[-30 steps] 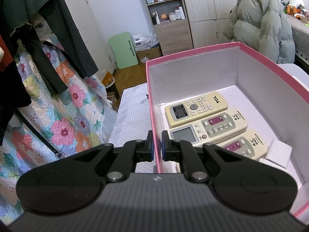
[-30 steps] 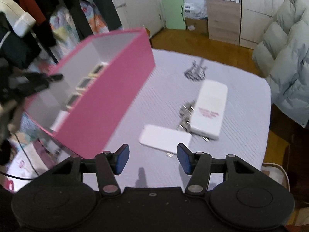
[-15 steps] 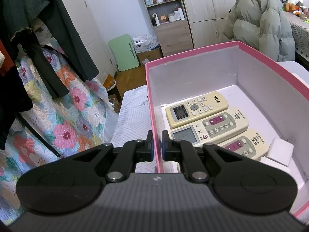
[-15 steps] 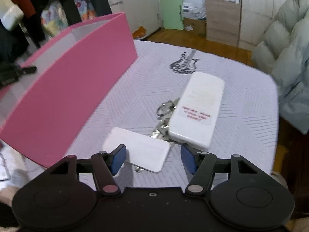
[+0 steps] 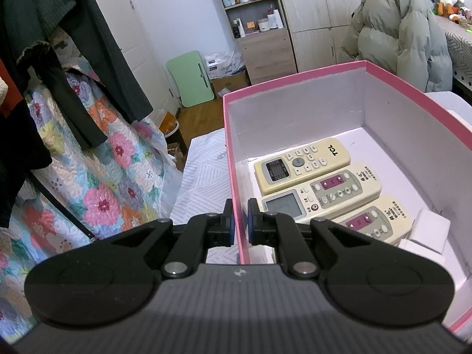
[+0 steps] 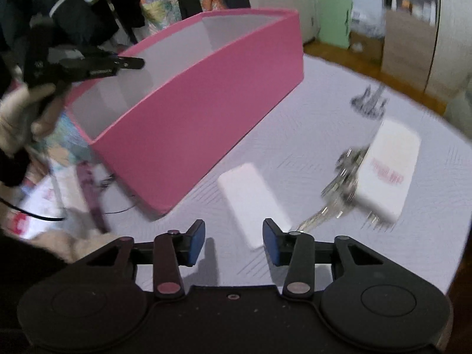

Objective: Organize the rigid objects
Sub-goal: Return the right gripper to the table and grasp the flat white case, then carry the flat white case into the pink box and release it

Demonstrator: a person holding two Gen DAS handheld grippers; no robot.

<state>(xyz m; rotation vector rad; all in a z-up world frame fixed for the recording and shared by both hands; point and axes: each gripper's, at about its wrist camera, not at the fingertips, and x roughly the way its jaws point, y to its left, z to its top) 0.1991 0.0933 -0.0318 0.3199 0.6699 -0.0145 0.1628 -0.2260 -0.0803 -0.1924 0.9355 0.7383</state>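
The left claw (image 5: 239,221) is clamped on the near wall of the pink box (image 5: 295,88). The right claw (image 6: 233,242), its jaws just narrowing with nothing between them, hovers over the worktop (image 6: 324,124); the slim white case (image 6: 250,200) lies at twelve o'clock, long axis eleven-to-five, nearer this hand.

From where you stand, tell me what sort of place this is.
Most likely a lived-in bedroom: dark clothes hang beside a floral quilt, a puffer jacket is draped by wooden wardrobe doors, and open shelves hold toiletry bottles.
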